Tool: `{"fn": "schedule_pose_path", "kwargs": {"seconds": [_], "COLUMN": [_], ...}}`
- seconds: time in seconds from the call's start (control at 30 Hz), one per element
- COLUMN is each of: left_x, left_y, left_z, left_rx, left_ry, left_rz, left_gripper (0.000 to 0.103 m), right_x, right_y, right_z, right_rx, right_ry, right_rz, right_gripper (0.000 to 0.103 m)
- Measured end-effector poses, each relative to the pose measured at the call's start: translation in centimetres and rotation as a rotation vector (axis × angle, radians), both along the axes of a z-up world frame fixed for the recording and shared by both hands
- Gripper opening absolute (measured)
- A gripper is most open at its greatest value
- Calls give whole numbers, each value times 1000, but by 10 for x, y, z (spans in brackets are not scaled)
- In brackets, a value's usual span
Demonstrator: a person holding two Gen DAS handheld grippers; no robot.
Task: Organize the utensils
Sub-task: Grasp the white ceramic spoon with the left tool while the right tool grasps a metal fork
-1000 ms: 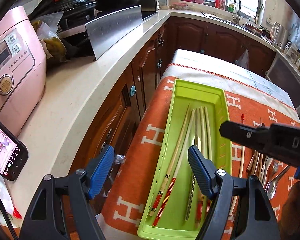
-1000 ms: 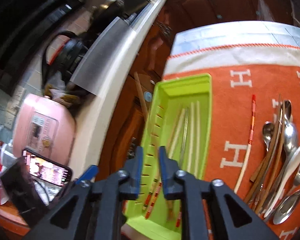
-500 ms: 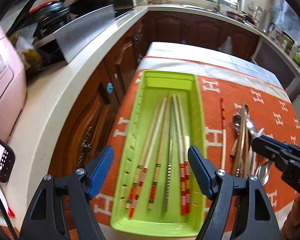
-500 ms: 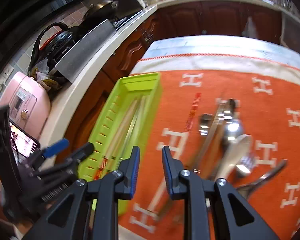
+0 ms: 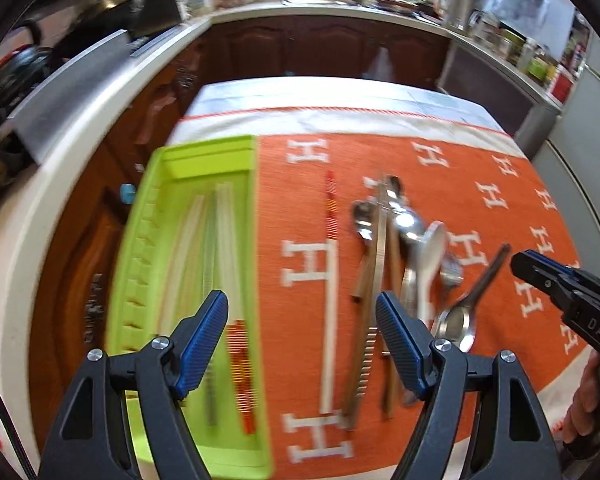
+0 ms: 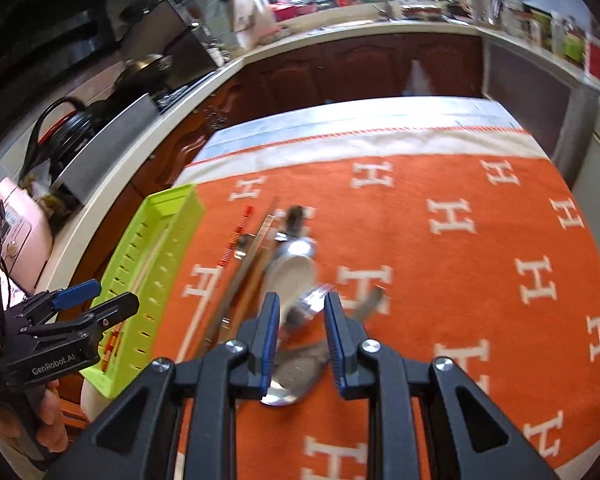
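Loose pile of steel spoons and wooden chopsticks (image 5: 396,248) on orange H-patterned cloth (image 5: 500,184), right of lime-green plastic tray (image 5: 144,240), long axes running away from viewer. Right gripper (image 6: 302,340) directly above pile, nearer, narrowly parted, empty. Left gripper (image 5: 302,344) spread wide, empty, over single red-tipped chopstick (image 5: 329,280).

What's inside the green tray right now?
The green tray holds several chopsticks lying lengthwise, some pale with red-patterned ends. Motion blur prevents an exact count, and the left gripper covers part of the tray's near end.
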State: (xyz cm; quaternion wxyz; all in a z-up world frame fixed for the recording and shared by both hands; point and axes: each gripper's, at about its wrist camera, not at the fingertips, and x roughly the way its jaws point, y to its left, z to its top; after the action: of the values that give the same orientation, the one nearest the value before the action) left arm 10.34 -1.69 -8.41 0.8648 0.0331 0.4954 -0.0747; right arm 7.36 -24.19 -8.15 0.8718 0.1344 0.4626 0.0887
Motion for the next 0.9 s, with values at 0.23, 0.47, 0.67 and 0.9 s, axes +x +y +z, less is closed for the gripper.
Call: {"fn": "schedule_pose_path", "kwargs": {"seconds": [0.23, 0.47, 0.67, 0.9], "left_x": [9, 23, 39, 51], "left_y": [-28, -47, -62, -78], "left_z": [-24, -36, -38, -41], "left_rx": [-76, -120, -132, -117], "left_ry": [80, 93, 64, 52], "left_rz": [-69, -125, -183, -238], "left_gripper": [74, 57, 52, 34], "right_x": [-3, 2, 9, 13], "right_y": [-18, -18, -12, -13], "right_z": [-26, -45, -64, -72], "right_rx": [63, 119, 155, 220], "right_ry": [70, 99, 123, 95], "right_rz": [-7, 19, 34, 37], "right_gripper": [23, 23, 23, 10]}}
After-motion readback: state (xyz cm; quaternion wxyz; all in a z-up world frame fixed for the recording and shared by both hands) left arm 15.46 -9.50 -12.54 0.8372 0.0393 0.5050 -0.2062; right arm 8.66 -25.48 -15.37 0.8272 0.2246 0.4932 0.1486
